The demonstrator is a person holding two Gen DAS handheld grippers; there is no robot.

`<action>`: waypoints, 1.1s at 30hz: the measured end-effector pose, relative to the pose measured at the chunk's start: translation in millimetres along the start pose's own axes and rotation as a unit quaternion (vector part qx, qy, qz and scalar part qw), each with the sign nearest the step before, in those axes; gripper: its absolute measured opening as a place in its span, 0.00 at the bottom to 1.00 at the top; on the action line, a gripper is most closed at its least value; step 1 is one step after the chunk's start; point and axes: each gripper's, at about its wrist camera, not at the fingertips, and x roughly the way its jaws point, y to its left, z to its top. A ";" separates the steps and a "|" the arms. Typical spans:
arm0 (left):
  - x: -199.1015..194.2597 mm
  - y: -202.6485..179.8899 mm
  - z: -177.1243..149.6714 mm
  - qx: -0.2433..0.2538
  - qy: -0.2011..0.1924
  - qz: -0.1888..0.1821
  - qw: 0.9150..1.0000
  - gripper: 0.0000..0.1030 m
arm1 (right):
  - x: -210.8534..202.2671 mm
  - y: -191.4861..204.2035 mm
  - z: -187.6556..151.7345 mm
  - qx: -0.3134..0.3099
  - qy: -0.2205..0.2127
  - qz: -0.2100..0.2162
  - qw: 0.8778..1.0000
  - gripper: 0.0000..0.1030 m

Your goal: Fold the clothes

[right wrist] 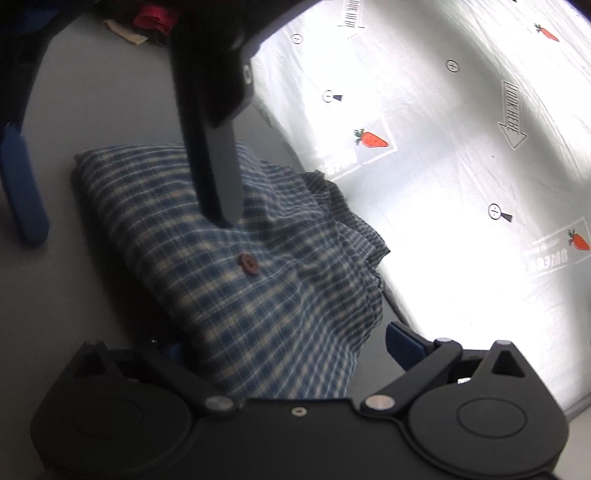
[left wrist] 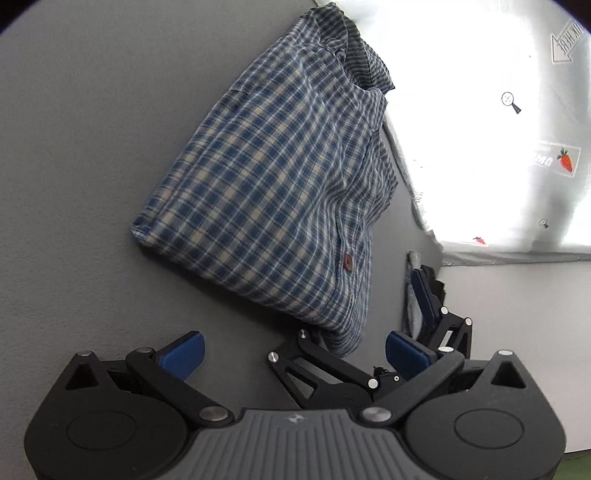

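Note:
A blue-and-cream plaid shirt (left wrist: 280, 184) lies folded into a rough rectangle on the grey table, with a brown button (left wrist: 348, 261) near its near edge. My left gripper (left wrist: 295, 354) is open and empty, its blue pads just short of the shirt's near corner. The right gripper's black linkage (left wrist: 321, 373) sits between them at that corner. In the right wrist view the shirt (right wrist: 236, 266) fills the middle, and my right gripper (right wrist: 288, 354) is open with the shirt's near edge lying between its pads. The left gripper's body (right wrist: 214, 110) hangs over the shirt.
A shiny white plastic sheet (left wrist: 480, 129) printed with carrots and arrows lies along the shirt's right side; it also shows in the right wrist view (right wrist: 443, 166). A pile of other clothes (right wrist: 147, 22) sits at the far end of the grey table (left wrist: 74, 184).

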 end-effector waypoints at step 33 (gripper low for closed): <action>-20.6 -29.7 24.6 -0.040 -0.124 0.060 0.990 0.32 | -15.9 -41.4 20.6 -0.088 0.025 0.151 0.984 0.08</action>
